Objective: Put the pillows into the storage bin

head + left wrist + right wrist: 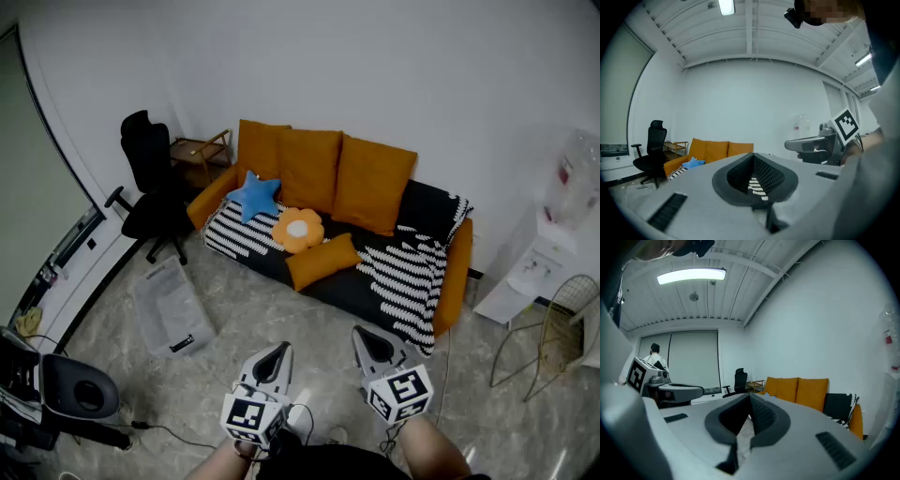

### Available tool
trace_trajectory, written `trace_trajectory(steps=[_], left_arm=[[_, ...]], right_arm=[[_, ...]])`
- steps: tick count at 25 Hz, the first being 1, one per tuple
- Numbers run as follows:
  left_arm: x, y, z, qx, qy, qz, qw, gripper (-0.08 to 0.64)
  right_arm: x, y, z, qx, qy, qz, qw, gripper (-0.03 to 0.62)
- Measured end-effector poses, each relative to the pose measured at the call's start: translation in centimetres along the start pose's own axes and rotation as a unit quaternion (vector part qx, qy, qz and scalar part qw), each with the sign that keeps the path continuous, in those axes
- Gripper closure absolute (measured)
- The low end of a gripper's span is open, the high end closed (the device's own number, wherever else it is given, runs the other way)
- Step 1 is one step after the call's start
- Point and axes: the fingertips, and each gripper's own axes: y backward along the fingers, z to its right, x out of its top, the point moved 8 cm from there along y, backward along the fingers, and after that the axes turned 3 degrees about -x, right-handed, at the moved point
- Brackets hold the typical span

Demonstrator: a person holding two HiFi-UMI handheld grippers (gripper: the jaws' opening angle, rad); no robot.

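Sofa [456, 272] in orange takes up the middle of the head view, set against the white wall. A black-and-white striped throw [403, 272] is draped over its seat, and three tall orange back cushions [309, 169] lean upright along its back. A black office chair [153, 192] stands just beside the sofa's left arm, and a small wooden side table [202, 150] sits in the corner behind it. A white water dispenser [548, 253] stands by the wall, well apart on the right.

The storage bin [172, 307] (clear plastic, so its contents are hard to read) sits on the pale marbled floor in front of the chair, near the sofa's left end and apart from it.

All three pillows lie on the sofa seat, none in the bin. An oblong orange pillow [323, 261] rests at the front edge. A flower-shaped orange pillow [298, 229] touches it from behind, and a blue star pillow [253, 195] sits further left, just beside the flower.

At the bottom of the head view, the left gripper [277, 352] and the right gripper [364, 337] are held side by side over the floor. Both point roughly level towards the sofa, well short of it. Each gripper's own view shows its jaws pressed together with nothing between them
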Motion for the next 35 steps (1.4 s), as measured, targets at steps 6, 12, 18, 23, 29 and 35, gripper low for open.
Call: trace_trajectory(steps=[6,12,18,23,29,35], left_arm=[[0.0,-0.7,-1.1,-0.001,-0.003,-0.001,1.0000,0.555],[0.0,-0.7,-1.3,0.000,0.001,-0.002,1.0000,0.554],[-0.3,-0.5,-3.1,0.005,0.007,0.000,1.0000,0.552],[-0.6,-0.1,-5.1,0.001,0.012,-0.002,0.9999,0.468],[-1.6,0.2,-8.6,-0.015,0.026,-0.008,0.9995,0.396],[-1.8,0.1,-13.5,-0.038,0.033,-0.005,0.9987,0.365]], right_arm=[[0.2,-1.3,0.0,0.002,0.000,-0.003,1.000,0.589],[0.1,-1.5,0.0,0.006,-0.011,-0.001,1.000,0.589],[0.0,-2.9,-1.0,0.000,-0.007,0.005,1.000,0.588],[0.0,-4.3,-1.9,0.002,-0.014,0.005,1.000,0.538],[-0.2,-7.2,-3.9,0.001,-0.007,-0.005,1.000,0.446],[-0.2,-11.0,-6.1,-0.018,-0.026,-0.015,0.999,0.399]])
